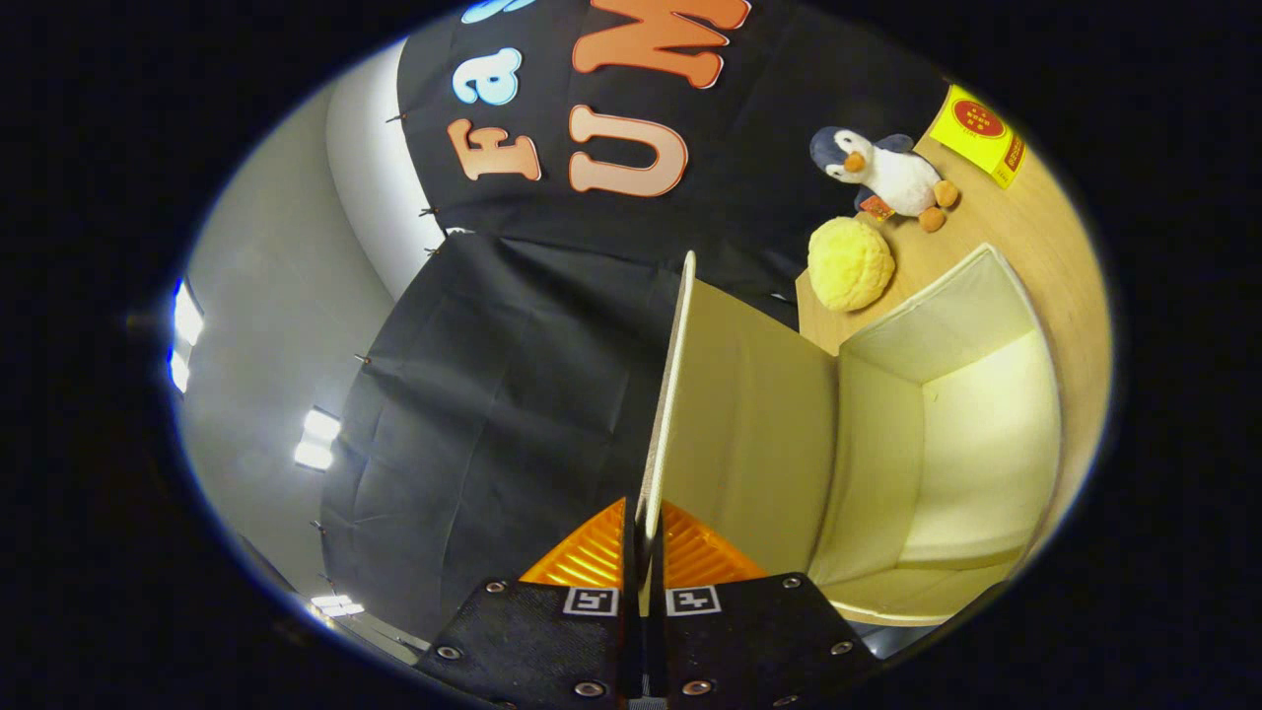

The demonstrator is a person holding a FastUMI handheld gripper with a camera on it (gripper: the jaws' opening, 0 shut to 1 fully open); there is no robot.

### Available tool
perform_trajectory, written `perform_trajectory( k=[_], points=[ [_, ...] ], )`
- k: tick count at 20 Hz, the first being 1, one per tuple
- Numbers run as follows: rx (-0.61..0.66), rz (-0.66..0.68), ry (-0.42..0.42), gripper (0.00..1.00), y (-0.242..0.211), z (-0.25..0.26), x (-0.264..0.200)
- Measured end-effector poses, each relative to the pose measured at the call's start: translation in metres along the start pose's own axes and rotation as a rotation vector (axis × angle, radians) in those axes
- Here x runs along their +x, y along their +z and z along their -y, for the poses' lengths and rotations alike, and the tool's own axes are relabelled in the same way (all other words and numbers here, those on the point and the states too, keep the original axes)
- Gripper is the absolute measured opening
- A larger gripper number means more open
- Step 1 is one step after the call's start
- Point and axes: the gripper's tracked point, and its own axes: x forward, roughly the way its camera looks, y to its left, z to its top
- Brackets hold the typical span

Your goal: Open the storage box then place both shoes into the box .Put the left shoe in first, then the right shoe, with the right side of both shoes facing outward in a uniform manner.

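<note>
The storage box (946, 414) is a pale cream, fabric-lined cube with soft flat walls and an open, empty inside, standing on a light wooden table (1055, 256). Its lid (749, 414) — a thin, stiff, flat panel of the same cream colour — stands swung open, seen almost edge-on. The lid's free edge runs straight down into the gripper (643, 537), whose two ribbed fingers (592, 557) are clenched on that edge, one on each side of the panel. The box's hollow lies beyond the fingers, off to one side of them.

Past the box on the table sit three small things: one round, fuzzy yellow plush ball (850, 263) just beside the box's far corner, one soft grey-and-white penguin toy (887, 173) with orange feet close behind it, and one flat yellow packet (981, 133) further back.
</note>
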Motion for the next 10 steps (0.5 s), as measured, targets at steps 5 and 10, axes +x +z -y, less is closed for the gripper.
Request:
perform_trajectory(
  k=[5,10],
  points=[
    [-0.094,-0.031,-0.097,0.22,-0.023,0.0,0.044],
    [-0.192,-0.056,-0.207,0.97,-0.036,0.025,0.045]
  ],
)
